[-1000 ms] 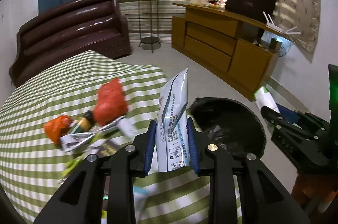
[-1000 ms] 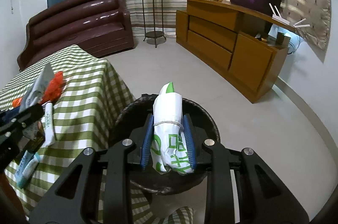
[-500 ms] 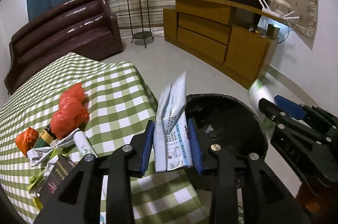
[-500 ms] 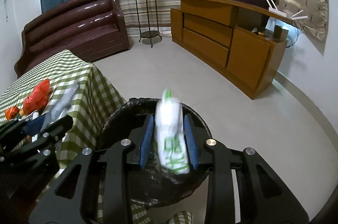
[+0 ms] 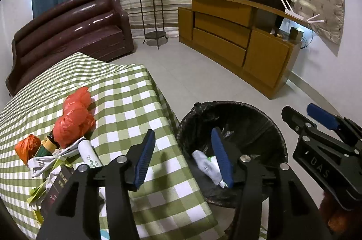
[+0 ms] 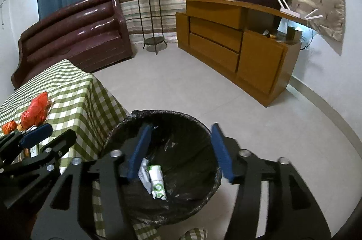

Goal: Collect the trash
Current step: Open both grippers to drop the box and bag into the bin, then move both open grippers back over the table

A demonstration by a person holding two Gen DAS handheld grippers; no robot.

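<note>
A black-lined trash bin (image 5: 260, 120) (image 6: 203, 133) stands on the floor beside the checked table. A silver-white packet (image 5: 207, 164) (image 6: 144, 173) and a white-and-green packet (image 6: 157, 181) lie inside it. My left gripper (image 5: 184, 159) is open and empty over the table edge and bin rim. My right gripper (image 6: 181, 150) is open and empty above the bin; it also shows in the left wrist view (image 5: 316, 117). On the table lie a red plastic bag (image 5: 74, 117), a small orange bag (image 5: 26, 147), a bottle (image 5: 48, 145), a white tube (image 5: 89, 153) and crumpled wrappers (image 5: 49, 163).
The green checked table (image 5: 126, 99) is to the left of the bin. A brown sofa (image 5: 67, 36), a plant stand (image 5: 153, 13) and a wooden cabinet (image 5: 237, 43) stand along the far walls. Grey tiled floor (image 6: 192, 86) lies between them.
Both grippers have opened. The silver-white packet dropped from the left gripper and the white-and-green packet from the right; both now lie in the bin.
</note>
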